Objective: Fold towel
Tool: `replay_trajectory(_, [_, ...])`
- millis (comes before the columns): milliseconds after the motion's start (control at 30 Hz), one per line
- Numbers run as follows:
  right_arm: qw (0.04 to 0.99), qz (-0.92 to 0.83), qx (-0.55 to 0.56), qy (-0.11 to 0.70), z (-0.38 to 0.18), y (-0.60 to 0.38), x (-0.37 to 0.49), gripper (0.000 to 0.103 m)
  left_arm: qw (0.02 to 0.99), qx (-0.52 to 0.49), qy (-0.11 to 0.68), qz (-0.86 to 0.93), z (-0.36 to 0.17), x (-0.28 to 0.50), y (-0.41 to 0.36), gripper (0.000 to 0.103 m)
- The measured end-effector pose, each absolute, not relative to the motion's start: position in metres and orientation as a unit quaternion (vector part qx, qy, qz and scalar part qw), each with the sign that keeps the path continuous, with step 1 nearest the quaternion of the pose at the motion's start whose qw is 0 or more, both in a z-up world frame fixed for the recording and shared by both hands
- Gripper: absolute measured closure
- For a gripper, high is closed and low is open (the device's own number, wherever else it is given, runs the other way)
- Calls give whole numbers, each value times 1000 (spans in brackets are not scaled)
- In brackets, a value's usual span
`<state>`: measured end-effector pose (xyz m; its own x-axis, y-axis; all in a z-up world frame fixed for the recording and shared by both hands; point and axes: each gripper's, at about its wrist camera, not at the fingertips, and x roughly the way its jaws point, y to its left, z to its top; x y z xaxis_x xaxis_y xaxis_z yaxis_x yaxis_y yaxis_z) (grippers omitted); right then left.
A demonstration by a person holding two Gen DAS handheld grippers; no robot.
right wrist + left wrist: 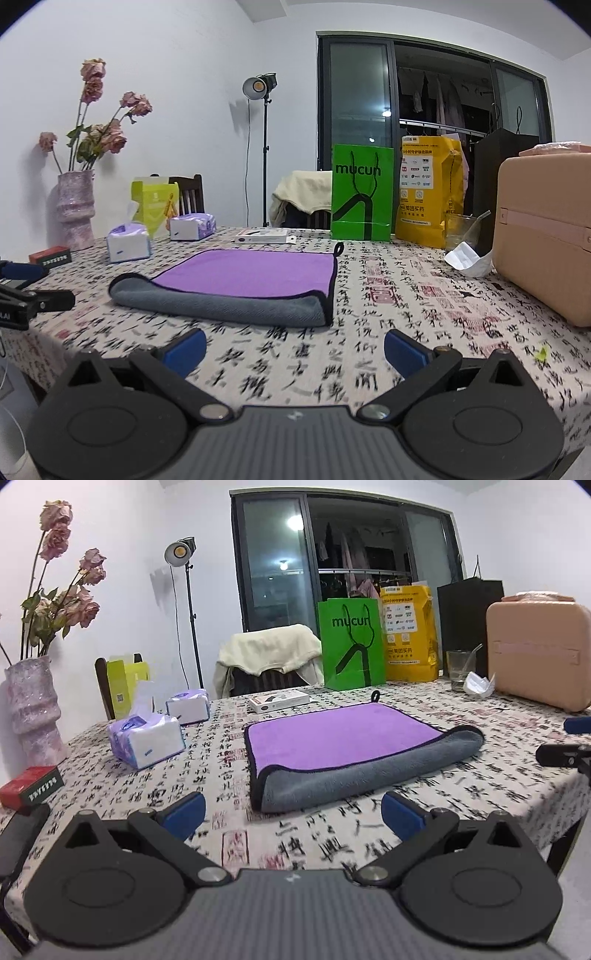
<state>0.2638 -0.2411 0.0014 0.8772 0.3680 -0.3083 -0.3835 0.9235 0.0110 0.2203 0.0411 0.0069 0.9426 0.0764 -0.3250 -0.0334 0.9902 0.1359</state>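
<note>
The left hand-held gripper [293,814] hovers low with its two blue-padded fingers [184,812] spread wide apart, nothing between them; its black linkage arms angle outward from the grey body at the bottom of its own view; the right hand-held gripper [295,349] sits in the same pose, blue fingers [404,352] parted and empty; each one shows at the edge of the other's view, the right at the far right [565,753], the left at the far left [33,295]; neither touches anything.
</note>
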Motion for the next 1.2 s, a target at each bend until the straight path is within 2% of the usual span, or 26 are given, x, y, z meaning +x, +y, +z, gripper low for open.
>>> replay_trajectory(133, [968, 191, -30, 158, 5, -238, 287, 0, 982, 56, 180, 26, 8, 243, 47, 0])
replay_trajectory(267, [962, 209, -34, 171, 7, -233, 311, 11, 980, 56, 189, 36, 8, 265, 53, 1])
replay_trajectory(367, [958, 222, -42, 179, 8, -227, 326, 18, 978, 51, 200, 34, 8, 281, 59, 14])
replay_trajectory(433, [953, 232, -47, 188, 7, -224, 338, 23, 975, 38, 217, 30, 7, 294, 65, 28])
replay_trajectory(533, [947, 247, -57, 195, 7, -216, 352, 27, 970, 16, 239, 30, 4, 313, 74, 34])
replay_trajectory(700, [935, 270, -60, 221, 7, -206, 383, 51, 965, -2, 262, 23, -4, 336, 85, 36])
replay_trajectory(900, [932, 269, -47, 239, 5, -208, 413, 52, 954, -25, 300, -8, -7, 353, 96, 37])
replay_trajectory(967, [928, 274, -41, 248, 5, -210, 421, 53, 953, -29, 300, -17, -8, 352, 97, 48])
replay_trajectory(1033, [921, 284, -33, 263, 4, -214, 428, 59, 953, -33, 300, -19, -7, 350, 99, 77])
replay_trajectory(1167, [909, 305, -26, 285, 2, -218, 436, 84, 951, -40, 305, -27, -6, 349, 103, 81])
replay_trajectory(1200, [905, 311, -27, 291, 2, -219, 438, 87, 951, -38, 306, -28, -6, 349, 103, 81])
